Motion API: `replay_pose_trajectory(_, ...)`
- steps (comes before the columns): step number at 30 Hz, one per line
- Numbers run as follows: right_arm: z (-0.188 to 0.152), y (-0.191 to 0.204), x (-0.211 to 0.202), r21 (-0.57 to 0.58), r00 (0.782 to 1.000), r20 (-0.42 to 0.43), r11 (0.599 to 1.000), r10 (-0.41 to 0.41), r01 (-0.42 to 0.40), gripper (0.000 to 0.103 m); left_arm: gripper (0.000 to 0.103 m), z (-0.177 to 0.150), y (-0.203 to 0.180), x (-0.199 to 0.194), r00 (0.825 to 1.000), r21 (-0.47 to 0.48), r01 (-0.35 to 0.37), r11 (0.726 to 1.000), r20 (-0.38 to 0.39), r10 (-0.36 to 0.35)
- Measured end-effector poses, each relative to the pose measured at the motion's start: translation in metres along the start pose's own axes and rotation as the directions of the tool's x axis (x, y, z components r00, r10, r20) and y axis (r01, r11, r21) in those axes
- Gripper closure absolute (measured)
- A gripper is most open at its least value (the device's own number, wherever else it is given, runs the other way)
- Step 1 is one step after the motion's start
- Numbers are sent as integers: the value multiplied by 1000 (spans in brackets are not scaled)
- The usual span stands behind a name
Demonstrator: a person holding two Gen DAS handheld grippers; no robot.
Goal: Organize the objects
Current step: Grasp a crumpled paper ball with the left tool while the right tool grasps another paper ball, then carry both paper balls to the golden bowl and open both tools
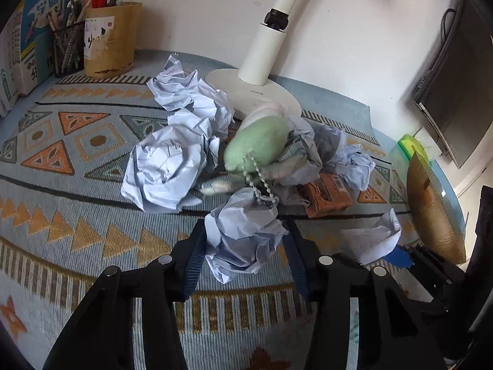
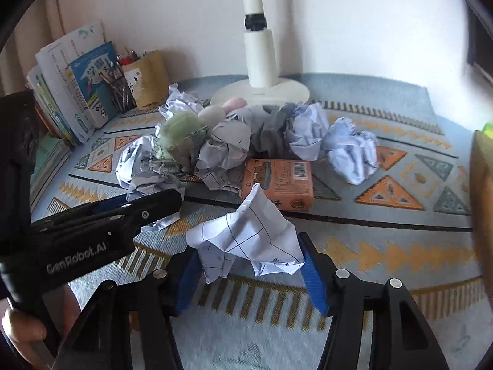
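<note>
We hold a crumpled ball of white paper (image 1: 245, 231) between the blue ribbed pads of our left gripper (image 1: 243, 252), whose jaws are closed partway against its sides. Our right gripper (image 2: 251, 265) likewise pinches a crumpled sheet of white gridded paper (image 2: 246, 240), jaws partly closed on it. Both hover above a blue woven tablecloth with orange triangles (image 1: 77, 185). Just beyond the left claw lies a heap of crumpled white paper (image 1: 172, 160) around a green plush toy with a bead chain (image 1: 255, 145). Ahead of the right claw sits an orange rectangular packet with a barcode (image 2: 279, 182), and behind the heap stands a white lamp base (image 2: 262, 92).
</note>
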State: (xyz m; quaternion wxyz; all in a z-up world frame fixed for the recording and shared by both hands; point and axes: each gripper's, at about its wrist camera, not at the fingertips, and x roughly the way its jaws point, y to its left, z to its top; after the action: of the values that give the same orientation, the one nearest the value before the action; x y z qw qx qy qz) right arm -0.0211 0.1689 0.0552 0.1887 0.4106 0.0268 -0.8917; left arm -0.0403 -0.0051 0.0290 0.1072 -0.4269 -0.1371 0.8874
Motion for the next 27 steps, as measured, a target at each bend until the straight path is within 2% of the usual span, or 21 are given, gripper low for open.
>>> replay_pose_trajectory(3,-14,-17,-30,22,999,40,999,23,-24,44,57,-22,-8,-15,997,5,76,997,-18,-76)
replay_pose_trajectory(4,-19,-24,-40,27,998,53,999,26,-27,44,57,-30,-13,-21,996,18,86,996,-22,-86)
replay_pose_trajectory(7,-33,-40,-63,22,996,88,999,-32,30,43,57,-47,-27,-35,997,51,77,996,-5,-77)
replay_pose_trajectory(10,-39,-55,-65,53,995,90,997,-53,48,43,57,-45,-39,-39,998,97,8,995,54,-13)
replay_pose_trajectory(14,-44,-60,-57,61,994,76,995,-80,75,43,57,-43,-52,-35,992,150,-28,988,123,10)
replay_pose_trajectory(16,-43,-58,-55,47,994,80,997,-72,69,38,57,-47,-56,-35,990,189,-64,980,132,40)
replay_pose_trajectory(20,-41,-57,-34,44,992,-24,991,-125,126,38,54,-52,-70,-25,994,275,-84,958,90,62)
replay_pose_trajectory(22,-43,-57,-34,46,992,-24,991,-121,122,38,54,-54,-76,-22,992,303,-115,946,85,94)
replay_pose_trajectory(25,-46,-61,-36,63,994,-17,992,-111,112,28,51,-54,-76,-17,993,309,-112,944,59,99)
replay_pose_trajectory(27,-47,-65,-38,80,994,-10,991,-107,108,25,50,-55,-77,-13,991,311,-135,941,46,127)
